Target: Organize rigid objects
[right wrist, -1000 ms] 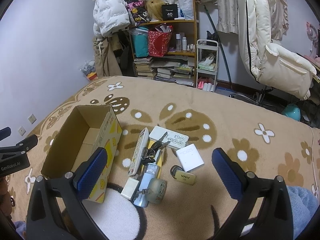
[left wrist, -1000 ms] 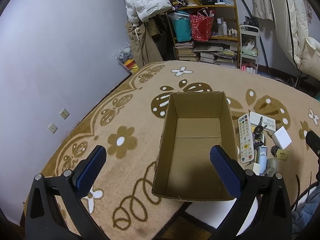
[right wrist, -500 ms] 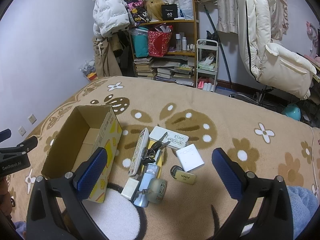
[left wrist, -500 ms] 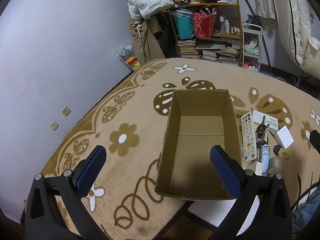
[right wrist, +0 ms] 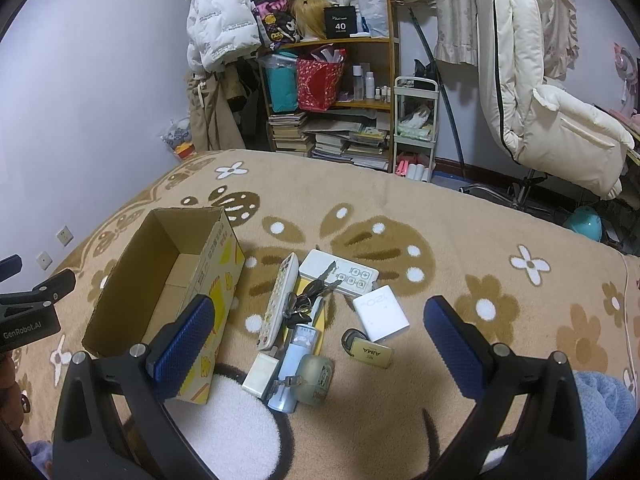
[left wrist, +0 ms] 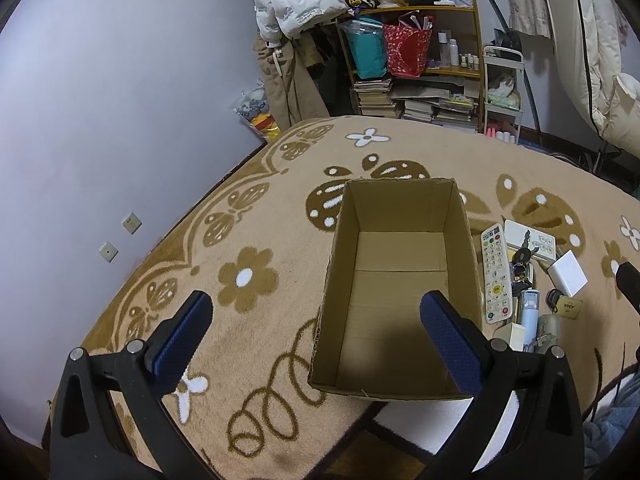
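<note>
Left gripper (left wrist: 316,332) drifted slightly over empty cardboard box (left wrist: 396,280); right gripper (right wrist: 318,338) unmoved above remote (right wrist: 279,300). Both spread wide, nothing held. Sorting not begun.

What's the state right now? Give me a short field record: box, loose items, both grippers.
box: cardboard box, open top, nothing visible inside
loose items: remote control, keys, white power strip, white charger, brass padlock, glass jar, all on the blanket beside the box
left gripper: open, holding nothing, over the box
right gripper: open, holding nothing, over the items
</note>
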A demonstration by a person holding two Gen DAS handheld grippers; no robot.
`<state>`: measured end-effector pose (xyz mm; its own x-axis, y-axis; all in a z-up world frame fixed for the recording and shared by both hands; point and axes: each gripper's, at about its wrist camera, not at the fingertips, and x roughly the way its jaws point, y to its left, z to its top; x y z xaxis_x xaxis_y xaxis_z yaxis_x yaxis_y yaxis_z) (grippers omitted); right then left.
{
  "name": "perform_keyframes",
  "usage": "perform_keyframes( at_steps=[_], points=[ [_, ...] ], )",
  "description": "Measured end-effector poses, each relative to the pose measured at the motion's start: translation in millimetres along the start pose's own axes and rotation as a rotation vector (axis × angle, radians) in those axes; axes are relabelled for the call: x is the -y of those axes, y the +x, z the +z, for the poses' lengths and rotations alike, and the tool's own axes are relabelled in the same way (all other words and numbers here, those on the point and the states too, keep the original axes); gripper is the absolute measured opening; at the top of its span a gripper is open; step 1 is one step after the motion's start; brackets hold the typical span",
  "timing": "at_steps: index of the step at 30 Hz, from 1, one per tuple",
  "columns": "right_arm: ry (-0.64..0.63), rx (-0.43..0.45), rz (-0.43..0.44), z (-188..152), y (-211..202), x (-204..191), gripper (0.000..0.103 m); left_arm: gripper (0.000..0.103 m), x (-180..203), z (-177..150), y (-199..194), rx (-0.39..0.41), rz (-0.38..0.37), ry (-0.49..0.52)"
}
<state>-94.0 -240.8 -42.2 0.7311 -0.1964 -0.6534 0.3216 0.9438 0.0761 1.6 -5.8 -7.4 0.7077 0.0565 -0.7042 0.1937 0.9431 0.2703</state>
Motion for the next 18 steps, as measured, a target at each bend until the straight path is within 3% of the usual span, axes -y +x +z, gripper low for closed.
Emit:
perform_keyframes(
  at_steps=[18],
  points=[
    [-0.008, -0.005, 0.010, -6.3, 4.1, -5.9, 0.103, 0.103, -0.1, -0.1, 0.1, 0.001, -0.009, -0.015]
  ],
)
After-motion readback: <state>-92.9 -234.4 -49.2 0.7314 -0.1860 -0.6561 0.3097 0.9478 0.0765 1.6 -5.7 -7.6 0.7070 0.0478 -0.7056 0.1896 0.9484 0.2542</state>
